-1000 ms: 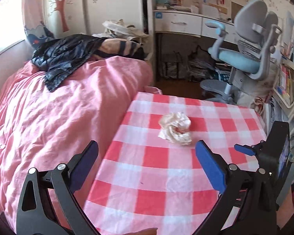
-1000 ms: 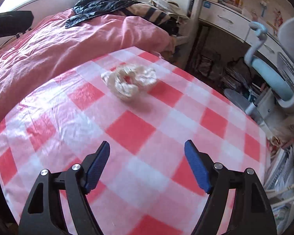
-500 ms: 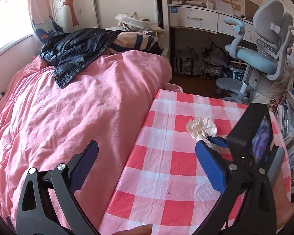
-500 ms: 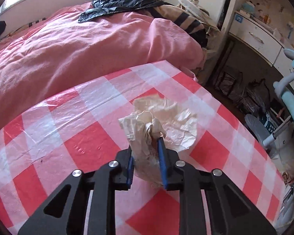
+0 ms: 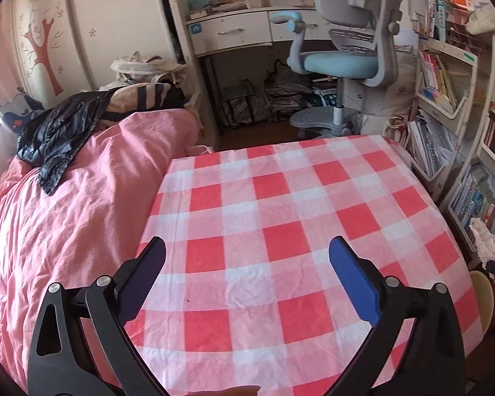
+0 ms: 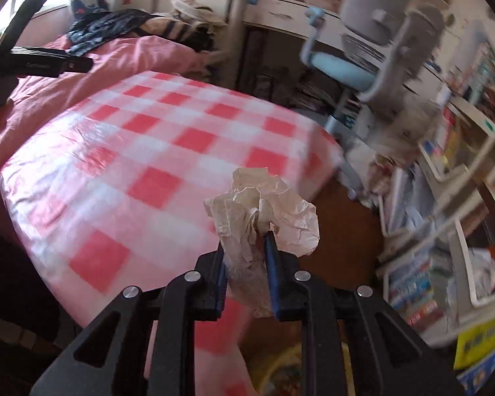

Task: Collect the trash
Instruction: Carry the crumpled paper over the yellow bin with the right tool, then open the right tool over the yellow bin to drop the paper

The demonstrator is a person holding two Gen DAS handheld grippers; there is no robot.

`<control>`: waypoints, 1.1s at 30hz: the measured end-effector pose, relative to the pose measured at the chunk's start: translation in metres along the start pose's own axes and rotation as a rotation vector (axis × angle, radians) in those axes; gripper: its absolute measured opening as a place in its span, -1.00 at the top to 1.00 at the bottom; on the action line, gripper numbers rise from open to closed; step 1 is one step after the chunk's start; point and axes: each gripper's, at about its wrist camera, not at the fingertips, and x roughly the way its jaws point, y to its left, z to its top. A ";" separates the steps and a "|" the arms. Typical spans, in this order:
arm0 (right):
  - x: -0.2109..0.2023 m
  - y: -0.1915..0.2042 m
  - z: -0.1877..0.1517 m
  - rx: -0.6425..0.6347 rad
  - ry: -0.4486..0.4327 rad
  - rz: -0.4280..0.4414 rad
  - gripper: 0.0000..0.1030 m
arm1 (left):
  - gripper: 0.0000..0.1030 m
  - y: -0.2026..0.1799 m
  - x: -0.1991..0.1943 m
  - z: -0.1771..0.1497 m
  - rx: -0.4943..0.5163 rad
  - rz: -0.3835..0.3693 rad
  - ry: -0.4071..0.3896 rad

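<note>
Past the table's edge, toward four o'clock in the right wrist view, found crumpled paper point(image 6: 264, 204) clamped in the right gripper point(image 6: 246, 242) and held off the checked tablecloth point(image 6: 142, 151), over bare floor. Recorded jaws as having just been closing, now pinched on the lower folds of the wad, with the bulk of it flaring above the tips. Noted the left gripper point(image 5: 247, 244) spread wide with nothing between its pads, poised over the near half of the cloth at six o'clock in its own view. Saw no other litter on the cloth in either view.

Judged step in hand: pickup done, transfer to a bin under way, drop not yet made.

Next move, by judgement: carry the wad over a receptacle's mouth, centre it, then part the jaws fully. Expect light paper to cling to a pad or drift on release.

Containers: sighted a yellowish receptacle point(image 6: 280, 366) at six o'clock in the right wrist view, largely hidden behind the gripper body; could not confirm it as a bin, nor read its contents. Logged white shelf baskets point(image 6: 478, 297) at four o'clock, packed with books and papers; ruled unsuitable for trash.
</note>
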 end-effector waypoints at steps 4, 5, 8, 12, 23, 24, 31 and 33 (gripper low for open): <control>-0.004 -0.057 -0.062 0.146 0.115 -0.103 0.58 | -0.86 -0.027 -0.004 -0.009 0.016 -0.070 0.027; 0.000 -0.068 -0.077 0.179 0.149 -0.118 0.58 | -0.86 -0.033 -0.006 -0.012 0.022 -0.076 0.029; 0.016 -0.087 -0.110 0.245 0.233 -0.152 0.57 | -0.86 -0.047 -0.013 -0.017 0.029 -0.098 0.027; 0.040 -0.097 -0.140 0.309 0.325 -0.143 0.50 | -0.86 -0.058 -0.018 -0.020 0.036 -0.113 0.028; 0.049 -0.095 -0.157 0.368 0.342 -0.099 -0.02 | -0.86 -0.064 -0.008 -0.018 0.041 -0.150 0.066; 0.045 -0.092 -0.155 0.362 0.325 -0.097 -0.03 | -0.86 -0.064 -0.008 -0.018 0.042 -0.149 0.062; 0.013 -0.057 -0.095 0.258 0.171 -0.111 -0.28 | -0.86 -0.055 -0.017 -0.018 0.013 -0.150 0.028; 0.004 -0.040 -0.072 0.208 0.122 -0.107 -0.35 | -0.86 -0.046 -0.021 -0.019 -0.018 -0.165 0.004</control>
